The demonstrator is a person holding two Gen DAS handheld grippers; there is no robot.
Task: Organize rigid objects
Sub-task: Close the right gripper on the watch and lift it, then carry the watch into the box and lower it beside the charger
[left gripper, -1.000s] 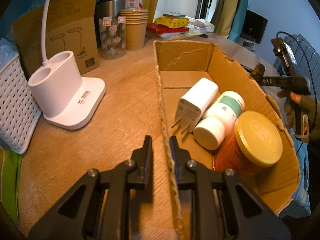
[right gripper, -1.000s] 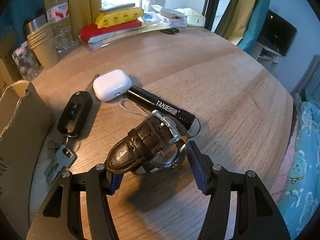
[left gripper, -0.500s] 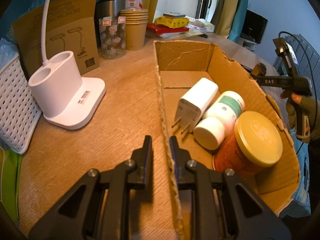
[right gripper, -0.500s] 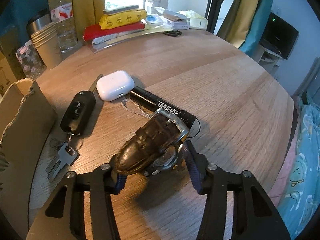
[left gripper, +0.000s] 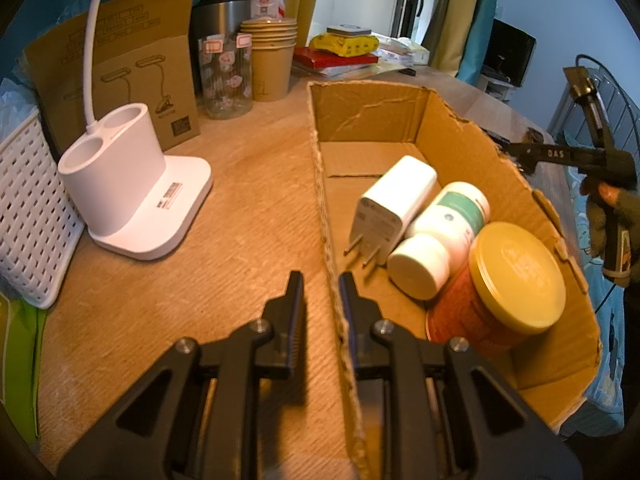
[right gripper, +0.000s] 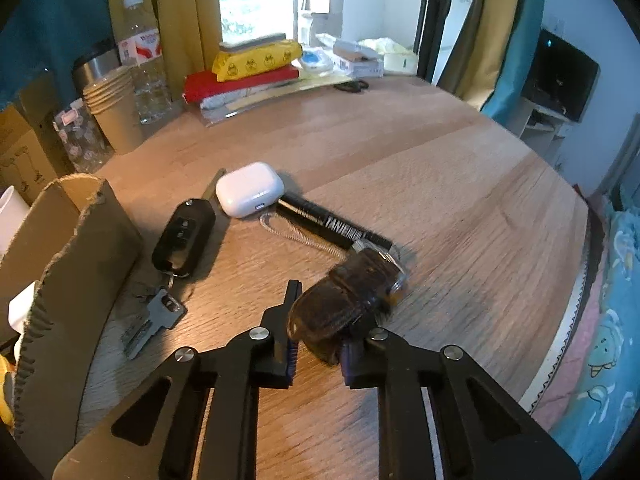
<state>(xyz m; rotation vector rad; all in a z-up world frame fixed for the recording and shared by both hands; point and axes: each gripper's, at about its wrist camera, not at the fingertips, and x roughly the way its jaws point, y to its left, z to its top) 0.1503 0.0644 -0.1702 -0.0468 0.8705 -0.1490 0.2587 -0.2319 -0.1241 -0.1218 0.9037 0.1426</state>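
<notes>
My left gripper point(left gripper: 322, 292) is shut on the near left wall of the open cardboard box point(left gripper: 440, 120). Inside lie a white plug adapter point(left gripper: 394, 204), a white pill bottle point(left gripper: 440, 236) and a red jar with a yellow lid point(left gripper: 516, 276). My right gripper point(right gripper: 320, 320) is shut on a brown leather wristwatch point(right gripper: 344, 300) and holds it above the table. Below it lie a black flashlight point(right gripper: 332, 224), a white earbud case point(right gripper: 250, 189), a black car key point(right gripper: 184, 236) and a silver key point(right gripper: 150, 324). The box corner point(right gripper: 68, 264) is at the left.
A white lamp base point(left gripper: 128, 188), a white basket point(left gripper: 28, 212), a brown carton point(left gripper: 120, 64), a glass jar point(left gripper: 226, 76) and paper cups point(left gripper: 272, 56) stand left of the box. Books and a yellow pack point(right gripper: 248, 68) lie at the back. The table edge point(right gripper: 576, 280) is to the right.
My right gripper has closed tighter on the watch and lifted it off the table, away from the flashlight. The left gripper has not moved.
</notes>
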